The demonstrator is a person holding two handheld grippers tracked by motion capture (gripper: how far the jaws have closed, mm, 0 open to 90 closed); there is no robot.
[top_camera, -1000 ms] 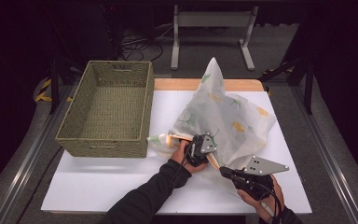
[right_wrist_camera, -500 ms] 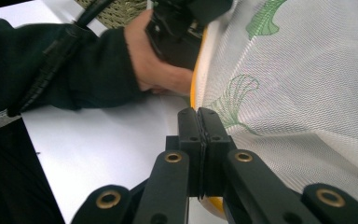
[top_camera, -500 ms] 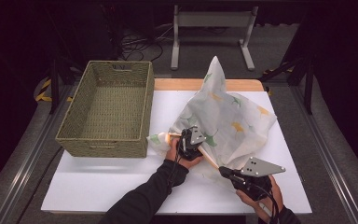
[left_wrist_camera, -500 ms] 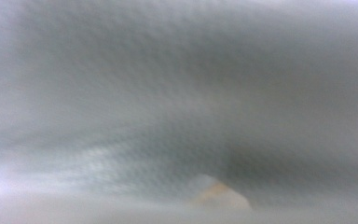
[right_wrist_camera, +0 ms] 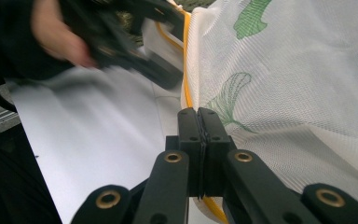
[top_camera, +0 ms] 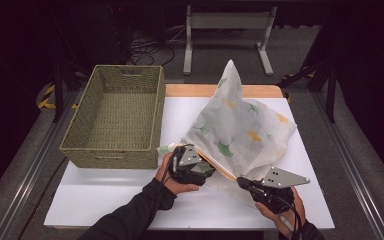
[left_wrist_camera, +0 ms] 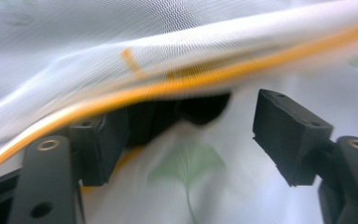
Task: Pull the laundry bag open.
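Dark floor and black stands lie all around the white worktop (top_camera: 130,195), so the back of the room is hard to make out. On the worktop sits a white mesh bag with green and yellow leaf prints and an orange-yellow edge cord (top_camera: 240,125), puffed up into a point, just beside a green woven rectangular basket (top_camera: 112,117). The left hand-held gripper (top_camera: 200,167) is at the bag's near left edge; its jaws have just been opening and now stand apart, with the cord (left_wrist_camera: 177,84) running past above them and not pinched. That close view is blurry, so the cloth looks smeared. The right hand-held gripper (top_camera: 245,184) is at the bag's near right edge, with its jaws pressed tight together on the cord and mesh (right_wrist_camera: 200,126). The cord slips out of sight under those jaws. The person's arms are cut off at the bottom of the high view.
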